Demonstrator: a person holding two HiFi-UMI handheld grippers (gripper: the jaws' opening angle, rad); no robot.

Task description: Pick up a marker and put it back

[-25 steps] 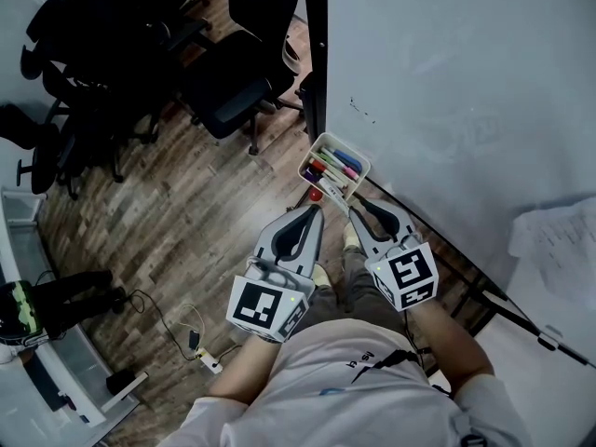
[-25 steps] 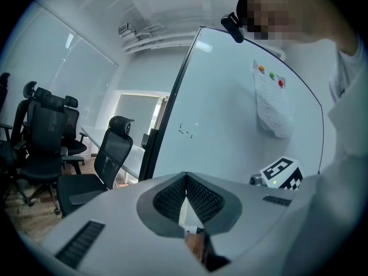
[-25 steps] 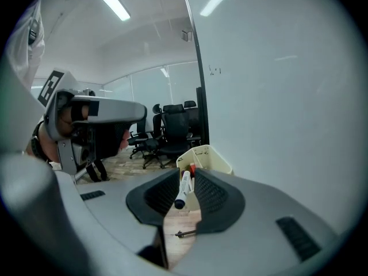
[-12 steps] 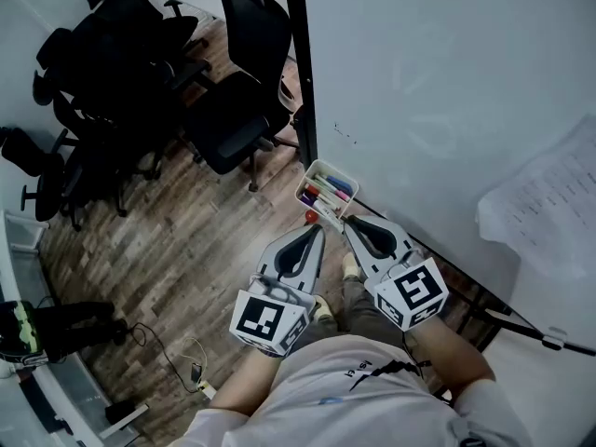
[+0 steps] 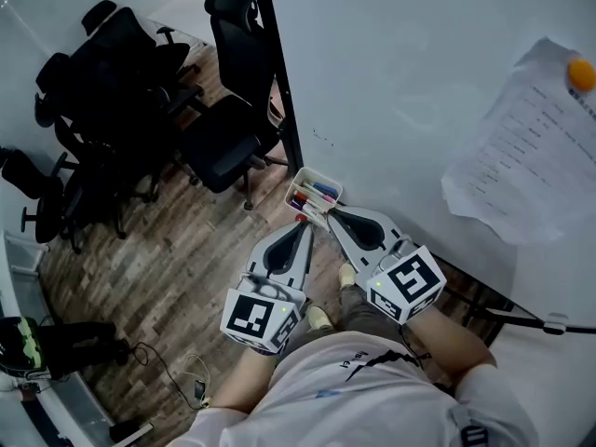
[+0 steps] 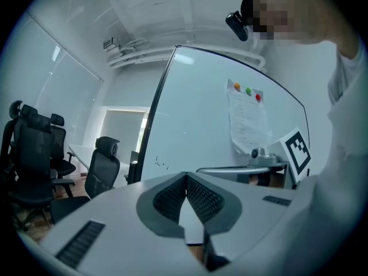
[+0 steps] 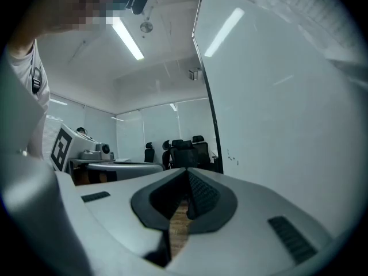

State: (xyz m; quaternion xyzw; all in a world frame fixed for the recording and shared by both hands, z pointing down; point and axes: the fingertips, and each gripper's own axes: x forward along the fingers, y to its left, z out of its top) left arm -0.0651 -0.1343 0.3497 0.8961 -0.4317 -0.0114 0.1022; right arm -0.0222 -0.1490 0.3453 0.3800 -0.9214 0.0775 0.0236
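Just beside the tray [image 5: 324, 179] of markers [image 5: 312, 195] on the whiteboard [image 5: 419, 63], the left gripper [image 5: 305, 227] and right gripper [image 5: 330, 215] both have jaws pressed together, holding nothing.

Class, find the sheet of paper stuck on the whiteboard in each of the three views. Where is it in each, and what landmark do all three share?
Head view: the sheet of paper is at the upper right, on the whiteboard.
Left gripper view: right of centre, under three coloured magnets.
Right gripper view: top right corner, blurred.
Shared landmark: the whiteboard's dark edge.
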